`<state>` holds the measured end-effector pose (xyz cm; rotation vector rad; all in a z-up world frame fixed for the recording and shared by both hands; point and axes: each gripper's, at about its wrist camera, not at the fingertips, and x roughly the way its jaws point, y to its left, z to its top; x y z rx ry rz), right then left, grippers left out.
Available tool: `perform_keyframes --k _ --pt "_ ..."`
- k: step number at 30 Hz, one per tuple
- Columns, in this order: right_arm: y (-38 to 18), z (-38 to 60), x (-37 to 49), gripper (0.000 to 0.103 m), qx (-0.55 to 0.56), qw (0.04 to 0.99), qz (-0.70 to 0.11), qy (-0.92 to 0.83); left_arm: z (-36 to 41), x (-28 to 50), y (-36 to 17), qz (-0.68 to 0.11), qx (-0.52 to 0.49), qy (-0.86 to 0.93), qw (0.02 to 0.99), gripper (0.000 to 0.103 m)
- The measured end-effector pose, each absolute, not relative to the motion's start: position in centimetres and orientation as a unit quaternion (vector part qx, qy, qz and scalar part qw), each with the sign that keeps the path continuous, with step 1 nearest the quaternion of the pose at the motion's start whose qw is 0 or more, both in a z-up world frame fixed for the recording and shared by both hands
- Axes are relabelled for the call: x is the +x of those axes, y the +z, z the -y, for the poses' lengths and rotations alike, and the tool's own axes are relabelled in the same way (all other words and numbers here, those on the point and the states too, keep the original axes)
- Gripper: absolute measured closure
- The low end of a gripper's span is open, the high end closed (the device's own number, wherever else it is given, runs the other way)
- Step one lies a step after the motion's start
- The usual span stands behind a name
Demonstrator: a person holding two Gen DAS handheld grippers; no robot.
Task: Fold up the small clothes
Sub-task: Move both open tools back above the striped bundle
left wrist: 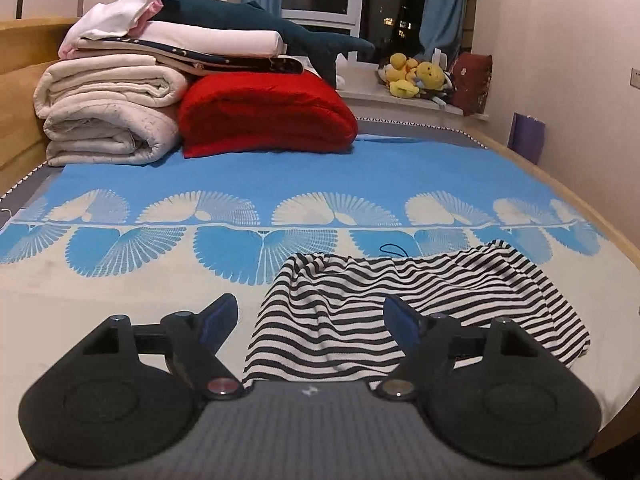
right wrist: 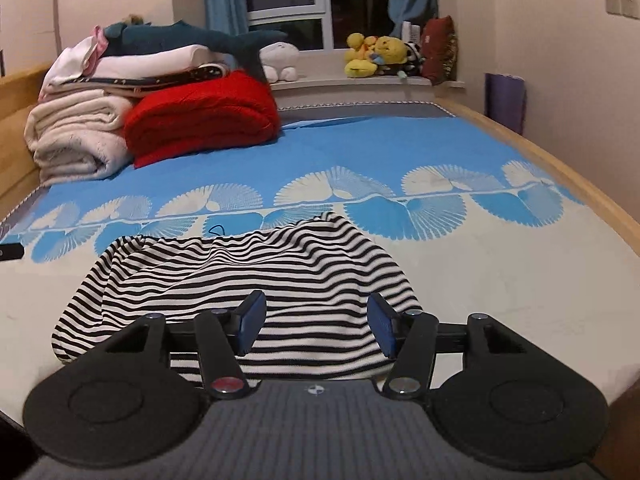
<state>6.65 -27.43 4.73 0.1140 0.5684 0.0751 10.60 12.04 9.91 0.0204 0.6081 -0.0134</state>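
Note:
A small black-and-white striped garment (left wrist: 420,300) lies crumpled on the blue and cream bedspread (left wrist: 280,172). In the left wrist view my left gripper (left wrist: 310,314) is open, hovering over the garment's left near edge, holding nothing. In the right wrist view the garment (right wrist: 240,272) spreads across the middle, and my right gripper (right wrist: 316,316) is open just above its near part, empty. A thin dark loop (right wrist: 217,229) lies on the bedspread at the garment's far edge.
Folded cream quilts (left wrist: 108,116) and a red blanket (left wrist: 264,116) are stacked at the far left, with a blue shark plush (left wrist: 256,20) on top. Yellow plush toys (left wrist: 416,76) sit on the windowsill. The wooden bed rail (right wrist: 560,168) runs along the right.

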Motion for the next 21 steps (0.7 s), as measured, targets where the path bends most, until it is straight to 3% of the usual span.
perform_keyframes --k 11,21 --pt "3.5 27.8 3.3 0.048 0.097 0.957 -0.273 0.012 -12.4 9.7 10.0 -0.295 0.017 0.013 0.955 0.019" --pt "3.6 21.3 3.2 0.048 -0.001 0.963 -0.264 0.059 -16.3 6.4 11.6 -0.268 -0.046 0.012 0.962 0.015"
